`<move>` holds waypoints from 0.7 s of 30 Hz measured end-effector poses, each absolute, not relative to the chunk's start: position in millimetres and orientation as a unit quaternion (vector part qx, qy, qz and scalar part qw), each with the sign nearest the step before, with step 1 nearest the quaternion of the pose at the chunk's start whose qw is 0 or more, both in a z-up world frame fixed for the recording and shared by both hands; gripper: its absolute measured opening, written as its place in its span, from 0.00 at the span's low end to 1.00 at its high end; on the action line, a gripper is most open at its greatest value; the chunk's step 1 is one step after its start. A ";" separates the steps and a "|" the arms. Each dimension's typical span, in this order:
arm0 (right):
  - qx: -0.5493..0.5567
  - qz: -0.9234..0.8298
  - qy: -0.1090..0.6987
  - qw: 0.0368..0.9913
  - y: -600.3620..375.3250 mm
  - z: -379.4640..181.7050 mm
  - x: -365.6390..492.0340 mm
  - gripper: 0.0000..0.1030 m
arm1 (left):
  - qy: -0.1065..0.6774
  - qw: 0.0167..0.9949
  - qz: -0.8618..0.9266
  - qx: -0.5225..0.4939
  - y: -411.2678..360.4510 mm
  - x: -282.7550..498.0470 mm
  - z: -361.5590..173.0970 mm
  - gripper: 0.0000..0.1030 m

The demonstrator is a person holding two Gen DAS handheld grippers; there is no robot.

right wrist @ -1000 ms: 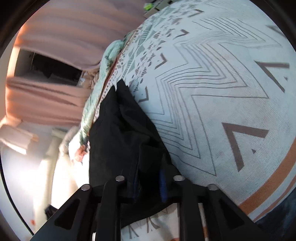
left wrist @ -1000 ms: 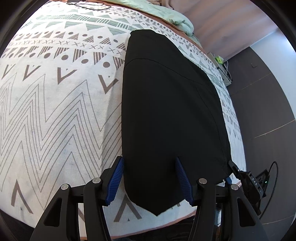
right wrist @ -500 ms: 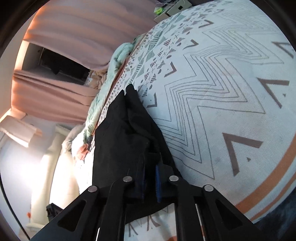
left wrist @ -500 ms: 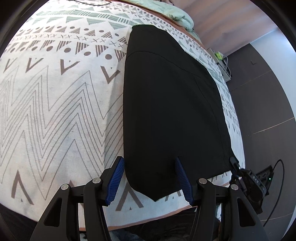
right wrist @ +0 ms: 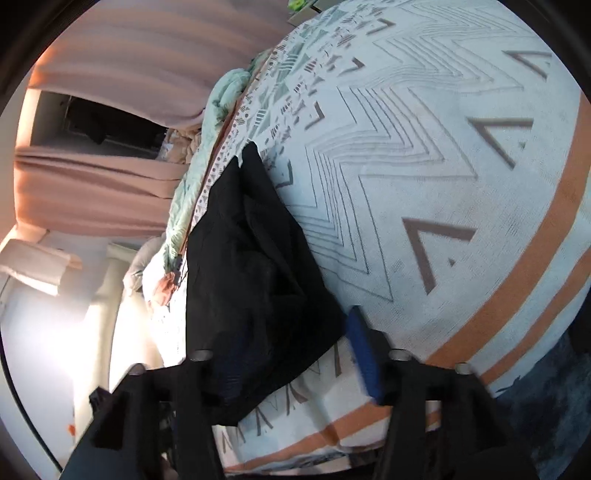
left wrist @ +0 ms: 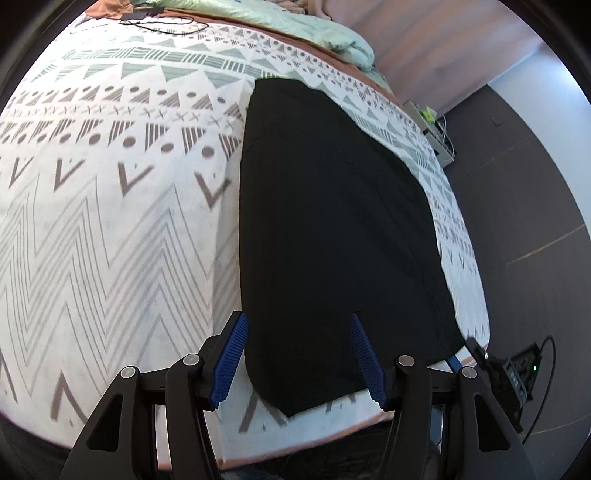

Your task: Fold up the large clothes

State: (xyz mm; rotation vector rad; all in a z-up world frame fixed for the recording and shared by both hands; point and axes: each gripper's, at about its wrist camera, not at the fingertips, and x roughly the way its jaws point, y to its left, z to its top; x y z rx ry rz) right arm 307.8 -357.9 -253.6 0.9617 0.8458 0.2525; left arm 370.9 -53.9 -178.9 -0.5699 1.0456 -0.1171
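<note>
From my left wrist view, the black garment (left wrist: pixel 332 229) lies flat and long on the bed (left wrist: pixel 110 221), running away from me toward the green duvet (left wrist: pixel 295 29) at the far end. Its right edge sits close to the bed's right edge, with dark floor (left wrist: pixel 535 221) beyond; to its left the patterned bedspread is wide open room. Its near corner comes to a point just short of the bed's near edge.

My left gripper (left wrist: pixel 301 358) has its jaws standing apart above that near end, blue pads (left wrist: pixel 231 360) clear of the cloth and nothing clamped. My right gripper (right wrist: pixel 291 358) has just been opening its jaws: half a second ago they were pinched tight on a bunch of the black cloth, and now they are spread, with the garment's corner (right wrist: pixel 258 277) lying loose between them. Its left finger is hidden behind the fabric, so I cannot tell whether that side touches it.

Since a second ago the garment lies a little flatter and nearer the foot of the bed in the left view.

A black cable (left wrist: pixel 162 26) lies on the bed's far part, well away. On the floor to the right are a power strip (left wrist: pixel 526 363) with its cord and a low box (left wrist: pixel 432 125) by the wall. Pink curtains (right wrist: pixel 110 177) hang beyond the bed in the right view.
</note>
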 end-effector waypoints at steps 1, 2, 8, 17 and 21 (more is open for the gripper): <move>0.434 0.120 0.393 0.802 -360.1 -248.9 309.3 0.58 | 0.490 0.827 -0.052 -0.272 -49.8 376.6 -179.4 0.58; 0.427 0.128 0.394 0.804 -363.4 -245.2 313.2 0.60 | 0.489 0.826 -0.050 -0.276 -47.1 380.7 -179.9 0.58; 0.409 0.166 0.404 0.801 -382.8 -231.1 346.2 0.83 | 0.483 0.826 -0.041 -0.287 -33.5 410.7 -182.9 0.58; 0.362 0.227 0.468 0.774 -376.8 -237.3 432.1 0.83 | 0.491 0.823 -0.022 -0.284 -22.2 455.9 -197.1 0.58; 0.344 0.242 0.498 0.759 -360.4 -253.2 471.1 0.83 | 0.496 0.819 -0.024 -0.286 -20.7 475.0 -207.6 0.58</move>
